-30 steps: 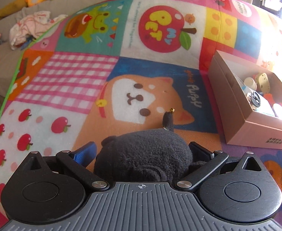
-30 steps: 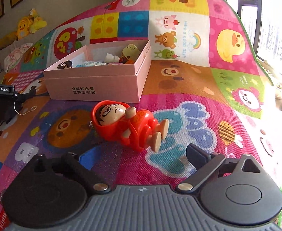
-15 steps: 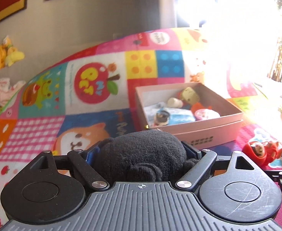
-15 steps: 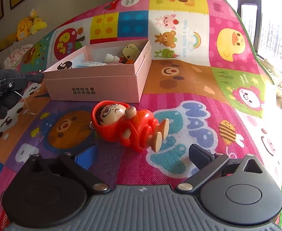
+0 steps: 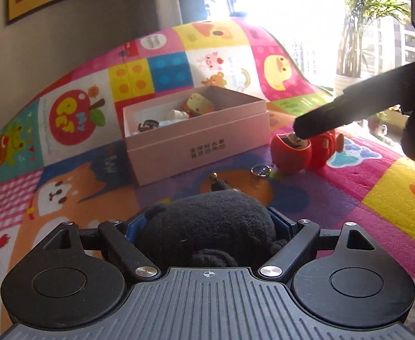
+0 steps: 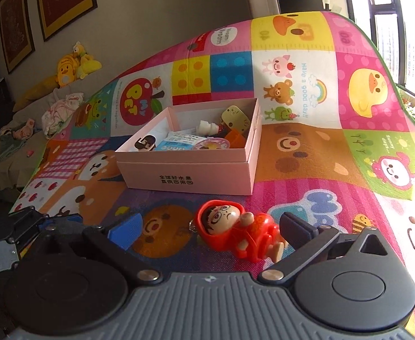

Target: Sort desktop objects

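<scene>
Your left gripper point(image 5: 207, 221) has swung toward the pink box point(image 5: 199, 138), fingers clamped on the black plush point(image 5: 207, 226). Your right gripper point(image 6: 210, 226) has lifted, fingers spread wide, straddling the red doll point(image 6: 238, 229) lying on the mat point(image 6: 320, 141) before the box, not touching.

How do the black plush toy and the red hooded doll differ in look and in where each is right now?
The black plush toy is soft and fuzzy; the red hooded doll is hard, glossy, with a painted face. The plush is clamped in the left gripper; the doll lies on the mat between the right gripper's open fingers, ungripped. Both remain outside the pink box.
</scene>
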Available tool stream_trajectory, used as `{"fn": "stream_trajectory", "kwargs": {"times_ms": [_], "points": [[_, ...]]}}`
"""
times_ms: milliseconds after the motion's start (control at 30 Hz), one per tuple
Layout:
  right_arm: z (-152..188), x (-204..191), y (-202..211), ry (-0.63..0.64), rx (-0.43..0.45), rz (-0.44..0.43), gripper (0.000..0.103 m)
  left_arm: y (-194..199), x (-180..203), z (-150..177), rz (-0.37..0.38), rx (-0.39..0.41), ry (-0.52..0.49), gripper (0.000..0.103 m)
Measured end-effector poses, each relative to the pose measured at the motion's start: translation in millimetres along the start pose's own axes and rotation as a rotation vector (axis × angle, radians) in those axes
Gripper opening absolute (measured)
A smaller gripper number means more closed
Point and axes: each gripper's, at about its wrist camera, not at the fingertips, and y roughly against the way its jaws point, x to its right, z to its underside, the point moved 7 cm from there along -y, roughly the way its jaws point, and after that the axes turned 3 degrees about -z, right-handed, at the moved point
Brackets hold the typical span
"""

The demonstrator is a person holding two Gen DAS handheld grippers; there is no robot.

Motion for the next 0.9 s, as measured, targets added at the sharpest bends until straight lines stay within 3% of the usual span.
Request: {"fn": "stream_trajectory", "kwargs": {"times_ms": [100,167,367,500,633,700,800,900], "points": [[-9,-16,-12,-0.013,-0.041,-0.077,0.102,10,9,12,0.057,-0.034,-0.021,0.095],[-9,-29,-22,-0.026,-0.097,-0.147,0.096,17,9,18,0.069,-0.05,-0.03,0.096],[9,-58,-39,-0.075,-0.277,-0.353,0.093,38,-17,19,0.133,-0.087,0.126,0.1],[24,-66,-60,-0.128,-0.382,-0.41,0.093,50,-34,13,0.134,-0.079,0.178,0.101],[39,-79,-66,-0.149,-0.466,-0.51,0.093,57,-39,15,0.13,-0.09,0.153,0.102],[45,-90,-60,-0.102,-0.483,-0.542,0.09,57,-37,22,0.133,-0.117,0.123,0.102],[42,-100,-47,-0.043,-0.464,-0.564,0.069,53,-33,32,0.13,-0.148,0.108,0.102],[22,-95,-39,0.023,-0.329,-0.467,0.066,48,-32,32,0.136,-0.147,0.122,0.102]]}}
